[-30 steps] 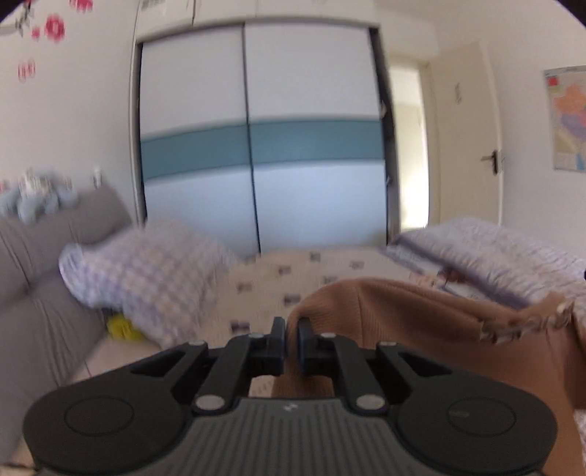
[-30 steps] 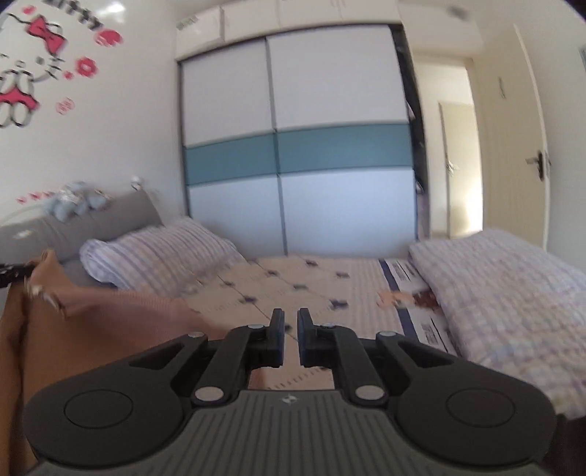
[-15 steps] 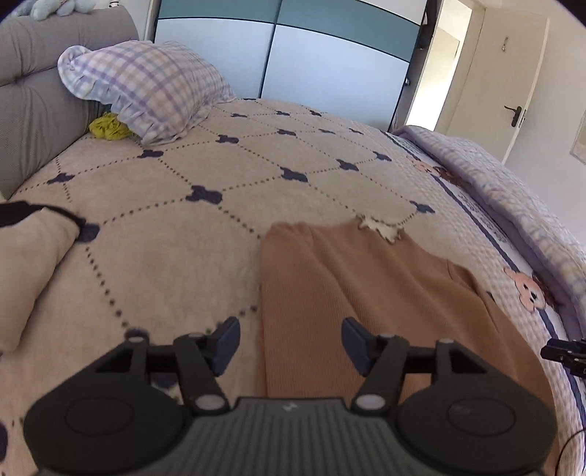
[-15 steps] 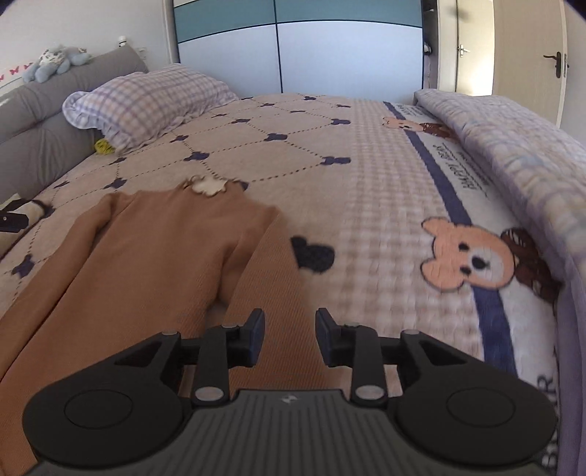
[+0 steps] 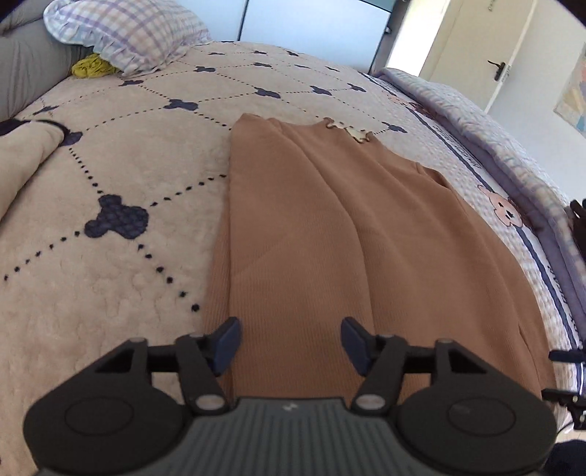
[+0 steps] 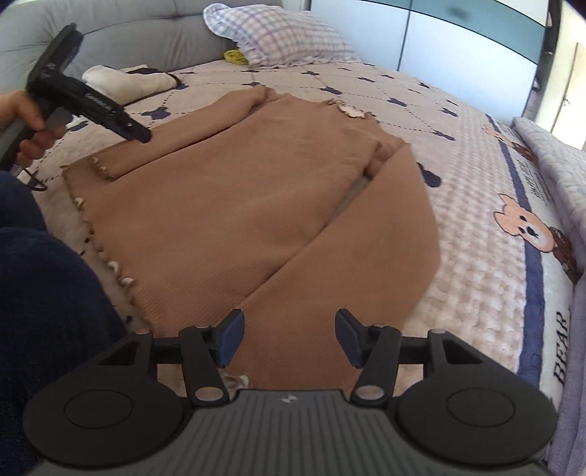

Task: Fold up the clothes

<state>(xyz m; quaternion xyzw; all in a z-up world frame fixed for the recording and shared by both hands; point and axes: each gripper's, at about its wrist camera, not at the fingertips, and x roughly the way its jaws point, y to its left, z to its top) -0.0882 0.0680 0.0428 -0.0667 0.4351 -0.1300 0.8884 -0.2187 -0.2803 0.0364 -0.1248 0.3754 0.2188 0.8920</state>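
Note:
A brown long-sleeved knit top (image 5: pixel 329 227) lies flat on the bed, neck with a pale frilled collar (image 5: pixel 349 130) at the far end. It also shows in the right wrist view (image 6: pixel 227 197), both sleeves lying along its sides. My left gripper (image 5: pixel 290 344) is open and empty, just above the left sleeve. It also shows at the left of the right wrist view (image 6: pixel 143 136), held in a hand. My right gripper (image 6: pixel 286 337) is open and empty above the right sleeve (image 6: pixel 348 271) near its cuff.
The bed has a beige quilted cover (image 5: pixel 121 175) with dark clover marks and a bear print (image 6: pixel 531 227). A checked pillow (image 5: pixel 128 33) and a yellow item (image 5: pixel 93 67) lie by the grey headboard (image 6: pixel 121 33). A folded cream garment (image 6: pixel 128 82) lies at left. A lilac quilt (image 5: pixel 487 121) lies at right.
A second ago both grippers were shut on the top, holding it up. It has dropped flat on the bed, both grippers have opened and let go, and now tilt down over the sleeves.

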